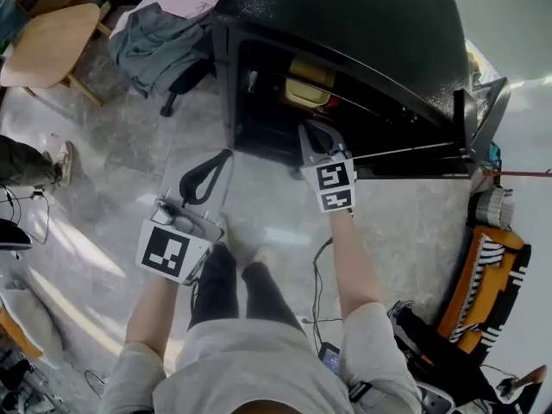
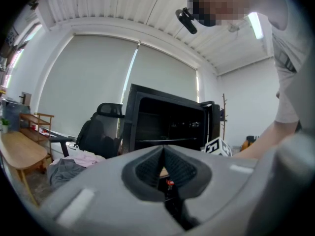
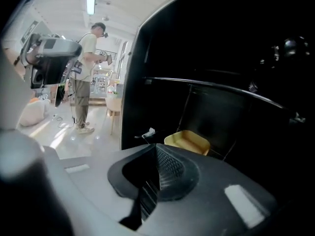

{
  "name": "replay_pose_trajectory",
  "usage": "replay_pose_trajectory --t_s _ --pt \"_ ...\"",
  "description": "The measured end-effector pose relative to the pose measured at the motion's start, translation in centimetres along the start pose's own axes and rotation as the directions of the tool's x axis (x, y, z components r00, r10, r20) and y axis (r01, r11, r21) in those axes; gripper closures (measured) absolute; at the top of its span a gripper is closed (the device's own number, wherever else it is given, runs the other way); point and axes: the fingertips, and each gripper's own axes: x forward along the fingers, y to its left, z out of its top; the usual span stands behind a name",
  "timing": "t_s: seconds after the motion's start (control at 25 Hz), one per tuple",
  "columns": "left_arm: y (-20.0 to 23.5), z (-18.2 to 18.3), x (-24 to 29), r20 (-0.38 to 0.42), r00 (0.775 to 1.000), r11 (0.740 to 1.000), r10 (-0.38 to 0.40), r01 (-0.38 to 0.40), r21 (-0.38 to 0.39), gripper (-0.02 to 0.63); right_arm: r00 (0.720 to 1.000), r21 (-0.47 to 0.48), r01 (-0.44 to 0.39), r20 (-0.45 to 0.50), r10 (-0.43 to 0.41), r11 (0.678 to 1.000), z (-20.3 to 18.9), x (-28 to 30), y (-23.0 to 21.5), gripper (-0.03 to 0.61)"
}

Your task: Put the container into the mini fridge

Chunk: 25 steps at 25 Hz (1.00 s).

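Mini fridge point(image 1: 345, 24): is being shown in the upper centre of the head view, black and open toward the person. In the left gripper view point(image 2: 167, 122) it is being seen at mid-frame. In the right gripper view point(image 3: 221, 58) it is filling the right half.
Fridge door point(image 1: 479, 115): is being shown swung out at the right edge of the head view.
Container point(image 1: 309, 83): yellow, is being seen inside the fridge. In the right gripper view point(image 3: 187, 141) it is being shown low in the cavity, below the wire shelf point(image 3: 211, 87), just beyond the jaw tips and apart from them.
Right gripper point(image 1: 312, 132): is being held at the mouth of the fridge, below the container in the head view, and is being pointed into the opening.
Right jaws: in the right gripper view point(image 3: 156, 147) the tips are being pressed together, with nothing between them.
Left gripper point(image 1: 226, 155): is being held left of the fridge opening at mid-frame, over the floor point(image 1: 129, 153), well apart from the container.
Left jaws: in the left gripper view point(image 2: 163, 149) the pads are being brought together at the tips, with nothing gripped.
Wooden chair point(image 1: 47, 46): is being shown at the upper left of the head view.
Pile of clothes point(image 1: 155, 37): is being seen on the floor between the chair and the fridge.
Bystander point(image 3: 86, 77): is being shown standing at the upper left of the right gripper view.
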Motion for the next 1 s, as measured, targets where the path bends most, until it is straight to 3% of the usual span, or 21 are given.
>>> replay_pose_trajectory --t_s 0.64,1.0 --pt "-3.4 2.4 -1.9 0.001 0.999 0.998 -0.047 0.047 0.044 0.612 0.980 0.185 0.023 0.190 -0.059 0.982 4.2 -9.5 3.1 0.580" --pt "-5.8 4.7 -2.5 0.019 0.998 0.996 -0.067 0.066 0.065 0.612 0.965 0.178 0.037 0.248 -0.081 0.983 7.3 -15.0 4.6 0.580"
